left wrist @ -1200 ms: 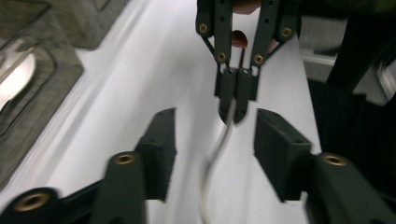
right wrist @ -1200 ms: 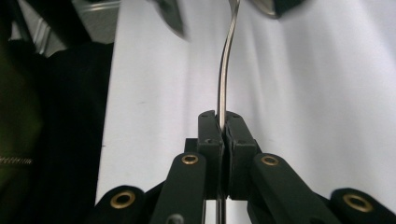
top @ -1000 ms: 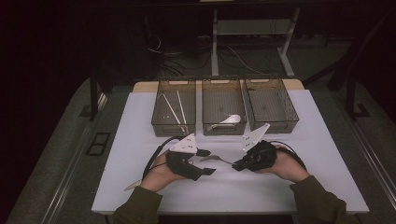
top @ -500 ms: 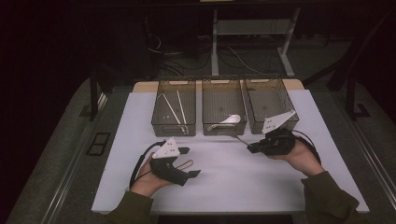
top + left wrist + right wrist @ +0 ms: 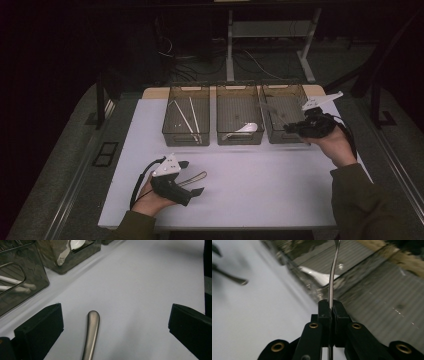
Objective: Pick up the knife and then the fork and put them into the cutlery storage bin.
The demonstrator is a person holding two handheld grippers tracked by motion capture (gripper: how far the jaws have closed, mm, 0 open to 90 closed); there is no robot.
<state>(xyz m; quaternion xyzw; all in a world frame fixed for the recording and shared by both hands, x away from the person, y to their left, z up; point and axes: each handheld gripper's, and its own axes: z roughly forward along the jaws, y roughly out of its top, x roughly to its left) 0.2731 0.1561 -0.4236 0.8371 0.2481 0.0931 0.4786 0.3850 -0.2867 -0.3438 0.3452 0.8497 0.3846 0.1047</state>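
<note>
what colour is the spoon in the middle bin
White; the spoon in the middle bin shows best in the high view.

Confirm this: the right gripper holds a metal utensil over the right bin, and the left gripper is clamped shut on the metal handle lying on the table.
One thing is wrong: the left gripper is not clamped. The left gripper view shows its jaws wide apart, having just opened, with the metal handle lying loose between them on the table. The right gripper does hold a metal utensil over the right bin.
</note>
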